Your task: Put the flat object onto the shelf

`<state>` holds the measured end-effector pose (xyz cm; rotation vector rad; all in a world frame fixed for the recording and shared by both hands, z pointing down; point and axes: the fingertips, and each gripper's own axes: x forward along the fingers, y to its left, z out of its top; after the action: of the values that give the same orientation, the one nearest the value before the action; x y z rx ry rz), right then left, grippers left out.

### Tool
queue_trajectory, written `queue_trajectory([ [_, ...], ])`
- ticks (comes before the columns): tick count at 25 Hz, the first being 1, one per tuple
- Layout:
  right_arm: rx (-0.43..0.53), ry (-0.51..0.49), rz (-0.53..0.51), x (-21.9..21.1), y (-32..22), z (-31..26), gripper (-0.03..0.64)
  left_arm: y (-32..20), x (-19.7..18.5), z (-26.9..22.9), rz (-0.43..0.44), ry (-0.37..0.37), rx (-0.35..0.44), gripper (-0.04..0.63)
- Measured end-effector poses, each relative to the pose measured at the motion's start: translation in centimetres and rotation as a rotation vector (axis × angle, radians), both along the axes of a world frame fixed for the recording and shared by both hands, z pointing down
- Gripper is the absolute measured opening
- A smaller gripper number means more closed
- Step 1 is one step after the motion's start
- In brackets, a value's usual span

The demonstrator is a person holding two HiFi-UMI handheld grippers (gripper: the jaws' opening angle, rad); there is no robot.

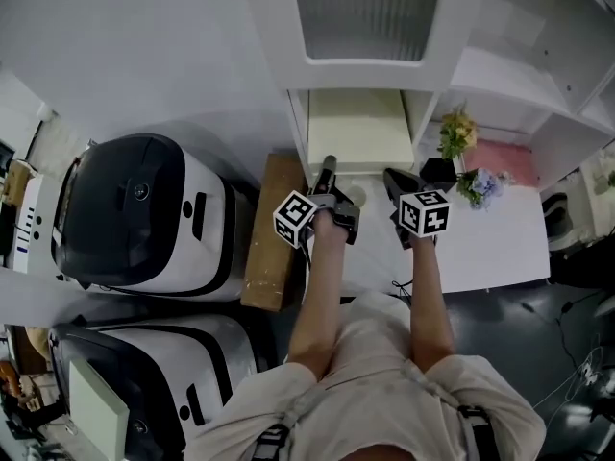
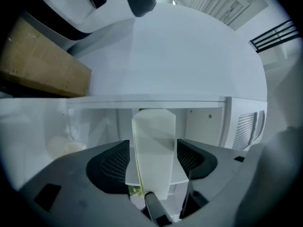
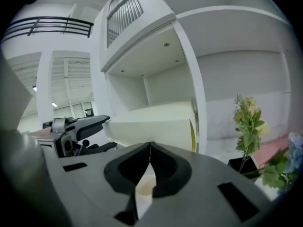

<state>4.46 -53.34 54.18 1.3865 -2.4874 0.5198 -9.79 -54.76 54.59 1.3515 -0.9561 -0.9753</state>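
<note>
Landmark for all positions: the shelf (image 1: 298,123), a white unit at the back of the table (image 1: 490,243).

Left of the shelf: a cardboard box (image 1: 272,233). Judged not part of the job.

At the left half of the shelf's open compartment: the left claw (image 1: 328,169). It is level and rolled on its side, so one jaw stands above and one below. It is released. The jaws are wide and the pads (image 2: 111,164) show thin gaps to the slab that sits between them. No pinch that I can see.

Inside that compartment: the flat object (image 1: 360,128), a pale cream slab with a yellow-green strip on its right end. It lies flat on the compartment floor, with its near edge running across the mouth. Whether that edge is its long axis I cannot tell.

At the right side of the compartment mouth: the right claw (image 1: 392,176), tipped a little downward. It is clenched on nothing, with the jaws meeting.

Right of the shelf: potted flowers (image 1: 457,131).

Judgement:
- The slab lies straight ahead of the left claw, its near edge inside the open jaws, so the left hand is the nearer one.
- Placement looks done.
- The next move should be a straight, level pull-back out of the shelf so neither jaw drags the slab out.
</note>
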Motion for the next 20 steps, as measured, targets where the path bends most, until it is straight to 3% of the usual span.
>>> queue_trajectory([
  [4, 0.016, 0.000, 0.037, 0.0, 0.2, -0.1, 0.069, 2.1, -3.0, -0.2, -0.062, -0.054, 0.016, 0.305],
  [8, 0.033, -0.015, 0.037, -0.5, 1.5, -0.4, 0.069, 3.9, -4.6, -1.3, -0.088, -0.171, 0.063, 0.304],
  [20, 0.067, -0.072, 0.059, 1.8, 8.8, -0.9, 0.069, 11.8, -3.8, -5.3, -0.076, -0.798, 0.211, 0.304],
])
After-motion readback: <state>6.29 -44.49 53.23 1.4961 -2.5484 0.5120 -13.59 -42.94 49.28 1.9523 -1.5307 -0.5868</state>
